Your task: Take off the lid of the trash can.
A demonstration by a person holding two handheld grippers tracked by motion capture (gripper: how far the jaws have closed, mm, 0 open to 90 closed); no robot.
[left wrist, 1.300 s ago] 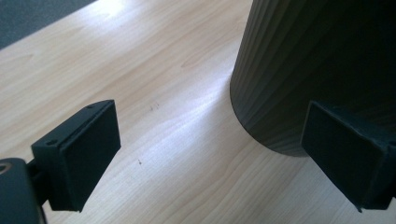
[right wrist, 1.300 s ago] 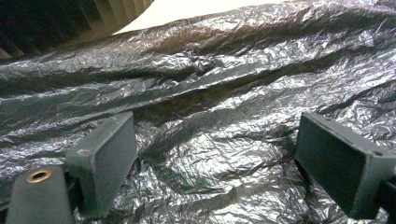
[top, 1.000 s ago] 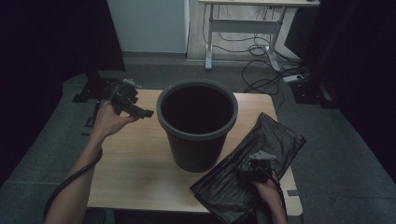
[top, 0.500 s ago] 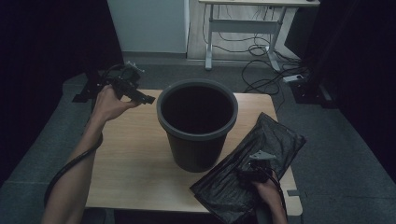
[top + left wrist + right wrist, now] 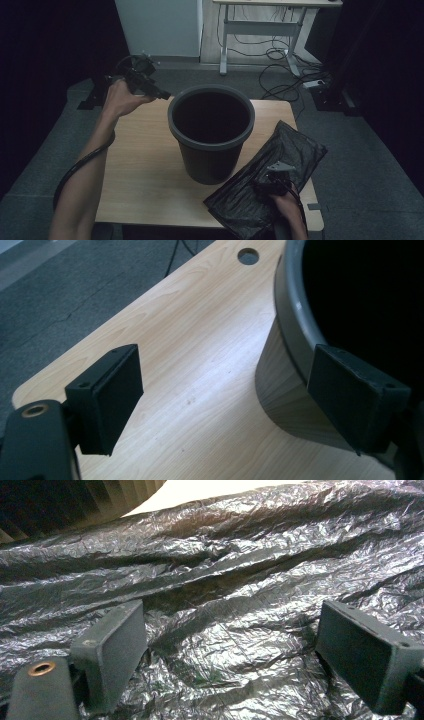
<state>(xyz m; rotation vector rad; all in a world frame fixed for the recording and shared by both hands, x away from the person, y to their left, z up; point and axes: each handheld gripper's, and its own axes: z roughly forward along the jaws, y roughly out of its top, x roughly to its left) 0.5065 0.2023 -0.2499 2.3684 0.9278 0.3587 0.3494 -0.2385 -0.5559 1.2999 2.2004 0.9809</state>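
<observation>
My left gripper (image 5: 162, 94) hangs in the air just beside the far left rim of the round dark-grey plastic bin (image 5: 211, 131). Its jaws are spread wide with nothing between them, though they have just been closing a little. In the left gripper view the bin's rim (image 5: 292, 315) runs close past one of the jaws, and I cannot tell whether the jaw touches it; the other jaw stands over bare tabletop.

My right gripper (image 5: 267, 181) sits low on the crumpled black plastic bag (image 5: 280, 170), jaws apart. In the right gripper view both jaws rest against the wrinkled, shiny film (image 5: 240, 580) without pinching any fold that I can see.

The bin stands upright and empty-looking near the middle of the light wooden table (image 5: 140, 165). The bag lies flat at the table's near right corner, its edge against the bin's base and partly hanging over the table edge. Grey carpet (image 5: 360, 165) surrounds the table.
</observation>
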